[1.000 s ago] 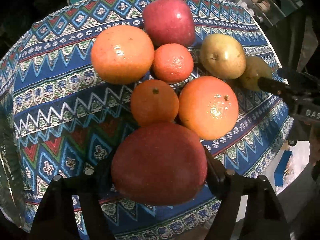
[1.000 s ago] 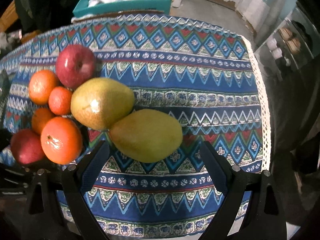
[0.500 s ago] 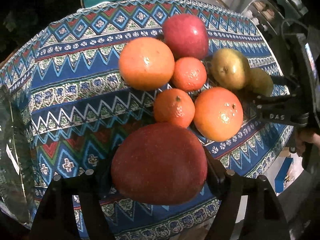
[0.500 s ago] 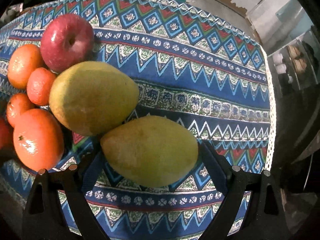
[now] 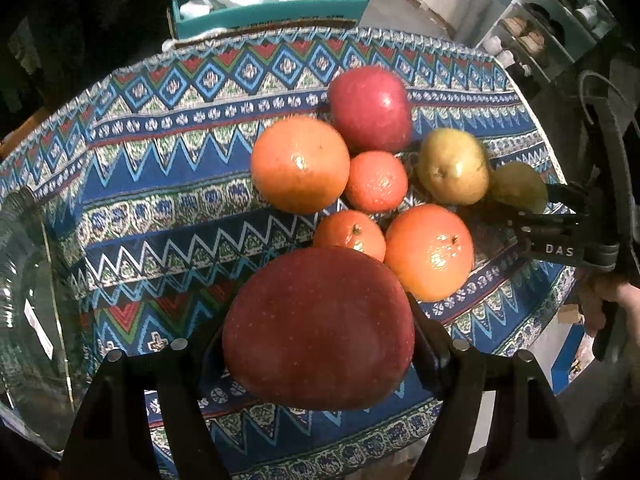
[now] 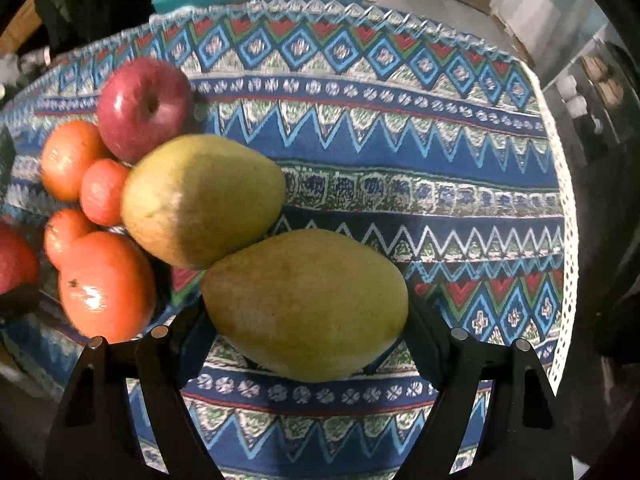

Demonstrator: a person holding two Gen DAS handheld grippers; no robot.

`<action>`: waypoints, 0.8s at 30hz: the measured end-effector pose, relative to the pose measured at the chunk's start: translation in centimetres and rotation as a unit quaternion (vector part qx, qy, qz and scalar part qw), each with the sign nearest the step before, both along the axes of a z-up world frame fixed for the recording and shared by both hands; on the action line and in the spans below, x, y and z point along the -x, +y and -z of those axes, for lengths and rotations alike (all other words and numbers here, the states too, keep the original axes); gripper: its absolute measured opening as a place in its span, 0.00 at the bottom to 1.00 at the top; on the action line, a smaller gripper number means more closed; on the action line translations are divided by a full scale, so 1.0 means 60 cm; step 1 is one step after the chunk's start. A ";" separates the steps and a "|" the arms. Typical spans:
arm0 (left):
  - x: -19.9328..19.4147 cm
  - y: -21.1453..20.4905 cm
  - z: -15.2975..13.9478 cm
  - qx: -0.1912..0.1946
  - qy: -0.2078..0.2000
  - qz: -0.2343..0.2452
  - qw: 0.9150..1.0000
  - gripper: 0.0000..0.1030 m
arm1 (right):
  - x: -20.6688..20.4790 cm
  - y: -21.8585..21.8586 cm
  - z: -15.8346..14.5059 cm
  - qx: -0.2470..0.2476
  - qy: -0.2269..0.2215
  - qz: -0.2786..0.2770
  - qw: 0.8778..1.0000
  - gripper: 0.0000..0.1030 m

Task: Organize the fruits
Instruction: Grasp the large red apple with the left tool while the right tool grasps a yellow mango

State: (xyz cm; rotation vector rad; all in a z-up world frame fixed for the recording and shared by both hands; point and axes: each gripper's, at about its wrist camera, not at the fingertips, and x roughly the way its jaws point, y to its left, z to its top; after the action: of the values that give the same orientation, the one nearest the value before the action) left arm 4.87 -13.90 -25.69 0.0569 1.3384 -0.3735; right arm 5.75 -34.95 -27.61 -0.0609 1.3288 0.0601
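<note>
My left gripper (image 5: pixel 318 344) is shut on a dark red apple (image 5: pixel 318 326) and holds it above the patterned tablecloth (image 5: pixel 168 184). My right gripper (image 6: pixel 304 340) is shut on a green pear (image 6: pixel 306 304); that pear shows at the right of the left wrist view (image 5: pixel 518 188). On the cloth lie a second pear (image 6: pixel 200 200), a second red apple (image 5: pixel 370 108), two large oranges (image 5: pixel 300 164) (image 5: pixel 428 252) and two small mandarins (image 5: pixel 376 182) (image 5: pixel 348 234), all bunched together.
A clear glass bowl (image 5: pixel 24 312) sits at the left edge of the table. A teal box (image 5: pixel 272 8) with white wrapping stands behind the table. Shelves with jars (image 5: pixel 560 28) are at the far right. The lace table edge (image 6: pixel 568 240) runs down the right.
Both grippers have risen and drawn back with their fruit. The right gripper's jaws have closed in on the pear and lifted it off the cloth.
</note>
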 end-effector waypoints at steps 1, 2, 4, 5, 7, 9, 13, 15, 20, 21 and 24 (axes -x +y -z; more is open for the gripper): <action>-0.002 0.000 -0.005 0.001 -0.003 0.001 1.000 0.76 | 0.004 -0.004 -0.013 -0.009 -0.008 0.005 1.000 0.80; -0.001 0.001 -0.010 0.003 -0.007 0.001 1.000 0.76 | 0.007 -0.005 -0.021 -0.015 -0.013 0.008 1.000 0.80; 0.001 0.004 -0.020 0.006 -0.013 0.000 1.000 0.76 | 0.014 -0.010 -0.045 -0.026 -0.029 0.013 0.999 0.80; 0.002 0.007 -0.026 0.007 -0.016 0.001 1.000 0.76 | 0.016 -0.006 -0.055 -0.030 -0.035 0.014 0.999 0.80; 0.001 0.004 -0.034 0.007 -0.021 0.001 1.000 0.76 | 0.018 -0.010 -0.074 -0.042 -0.048 0.017 0.998 0.80; 0.003 -0.001 -0.046 0.005 -0.032 0.002 0.999 0.76 | 0.023 -0.006 -0.092 -0.052 -0.064 0.019 0.996 0.80; 0.002 -0.006 -0.070 0.013 -0.051 -0.006 0.999 0.76 | 0.024 0.010 -0.121 -0.072 -0.092 0.020 0.993 0.80; 0.001 -0.006 -0.085 0.016 -0.063 -0.008 0.998 0.76 | 0.025 0.016 -0.133 -0.073 -0.101 0.018 0.992 0.80; 0.001 -0.002 -0.123 0.021 -0.091 -0.012 0.996 0.76 | 0.026 0.028 -0.164 -0.082 -0.130 0.012 0.988 0.80; 0.000 -0.001 -0.131 0.022 -0.097 -0.014 0.995 0.76 | 0.028 0.031 -0.171 -0.080 -0.135 0.010 0.988 0.80; 0.001 0.002 -0.147 0.027 -0.112 -0.018 0.993 0.76 | 0.032 0.039 -0.195 -0.081 -0.152 0.008 0.985 0.80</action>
State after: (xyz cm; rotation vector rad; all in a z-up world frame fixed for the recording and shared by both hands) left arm 4.82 -13.76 -16.84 0.0284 1.1061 -0.3613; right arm 3.84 -32.63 -15.89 0.0765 1.0156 0.1409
